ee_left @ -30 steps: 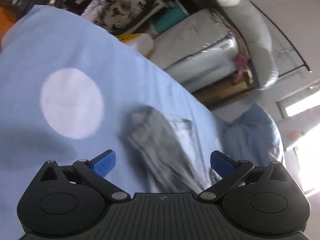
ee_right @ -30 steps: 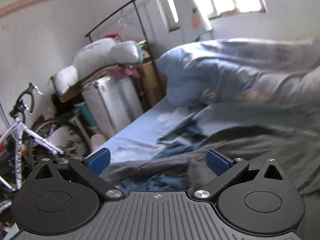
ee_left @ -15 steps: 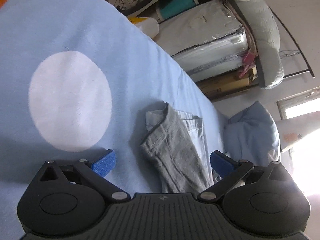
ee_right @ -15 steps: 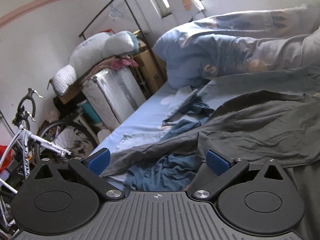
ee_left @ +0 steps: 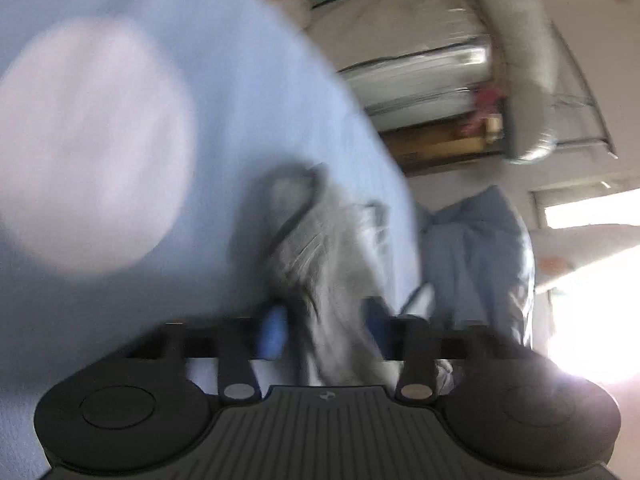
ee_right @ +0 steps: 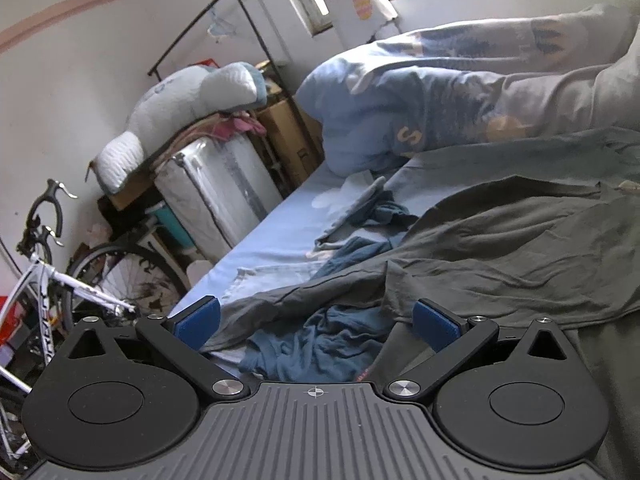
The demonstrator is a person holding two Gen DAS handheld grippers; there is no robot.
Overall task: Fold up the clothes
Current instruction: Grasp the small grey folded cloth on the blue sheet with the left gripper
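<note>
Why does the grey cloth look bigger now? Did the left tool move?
Yes. The left tool dropped closer to the grey cloth on the blue sheet, closing around it.

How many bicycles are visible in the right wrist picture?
1. The white bicycle stands at the left edge, on the floor beside the bed, with its handlebar up and one wheel showing. Others may be hidden outside the view.
</note>
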